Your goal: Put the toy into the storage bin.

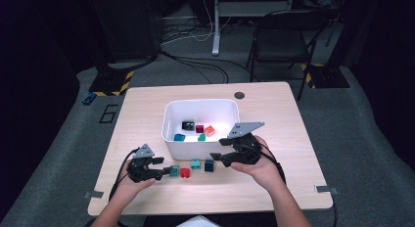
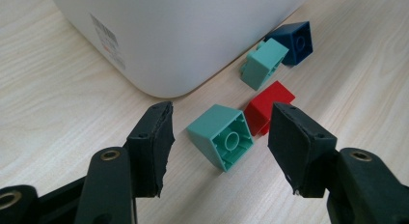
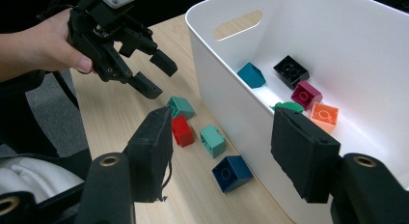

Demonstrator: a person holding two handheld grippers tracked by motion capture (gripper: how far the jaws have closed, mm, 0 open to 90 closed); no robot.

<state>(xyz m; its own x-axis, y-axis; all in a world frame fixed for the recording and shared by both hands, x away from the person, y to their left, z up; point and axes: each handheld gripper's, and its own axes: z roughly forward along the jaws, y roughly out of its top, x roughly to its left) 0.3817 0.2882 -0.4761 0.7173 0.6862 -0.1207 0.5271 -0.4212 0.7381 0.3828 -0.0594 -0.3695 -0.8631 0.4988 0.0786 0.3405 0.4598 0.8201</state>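
Left gripper (image 2: 219,132): jaws spread, nothing clamped. A teal brick (image 2: 222,135) lies on the table (image 1: 274,109) between them, lying on its side, clear of both pads. A red brick (image 2: 265,108) sits just behind it. Beyond lie a second teal brick (image 2: 263,62) and a navy brick (image 2: 294,40), beside the white bin (image 1: 169,114). Right gripper (image 3: 219,147): released, empty, held at the bin's near wall.

Tabletop (image 1: 274,114) brightly lit from above against dark surroundings; glare inside the white bin (image 1: 200,107); high view soft, gripper views sharp, short shadows.
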